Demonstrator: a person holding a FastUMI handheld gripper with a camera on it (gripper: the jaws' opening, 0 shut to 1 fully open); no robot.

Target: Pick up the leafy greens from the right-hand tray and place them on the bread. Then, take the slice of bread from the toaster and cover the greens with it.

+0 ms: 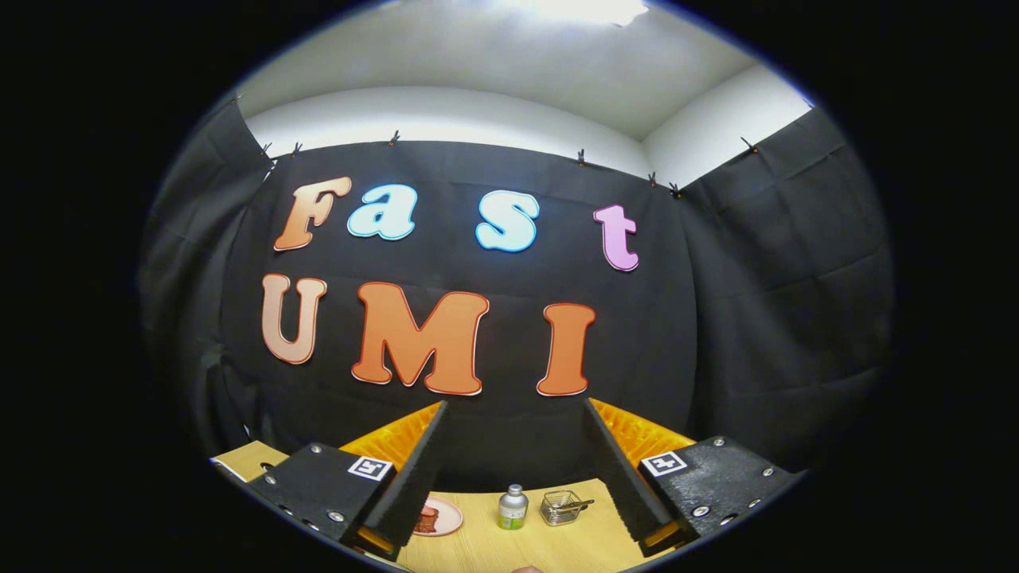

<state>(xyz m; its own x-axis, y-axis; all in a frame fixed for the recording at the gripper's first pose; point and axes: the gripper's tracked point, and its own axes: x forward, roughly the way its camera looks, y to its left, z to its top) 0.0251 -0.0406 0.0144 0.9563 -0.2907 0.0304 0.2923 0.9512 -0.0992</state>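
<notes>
Currently the gripper [516,446] is held high and level, aimed at the booth wall more than at the table [493,549]. Its fingers are spread wide with nothing between them.

Visible on the far part of the table, low between the fingers:
- a pink plate [440,517] on the left, partly behind the left finger, with a brownish piece [427,521] on it. Could be bread or something else; too small to tell.
- a small bottle [513,508] with a silver cap, roughly centred between the fingers.
- a small wire basket [562,507] just right of the bottle, with something thin lying across it.

No greens, tray or toaster can be made out from this angle, so the stage of the task is not settled: nothing is held, which fits either a gripper on its way to grasp or one that has just let go.

Key relation: everything on the table lies below and ahead of the fingers, well apart from them. The plate sits off toward the left finger. Any grasp would need the gripper pitched down and lowered toward the table.
</notes>
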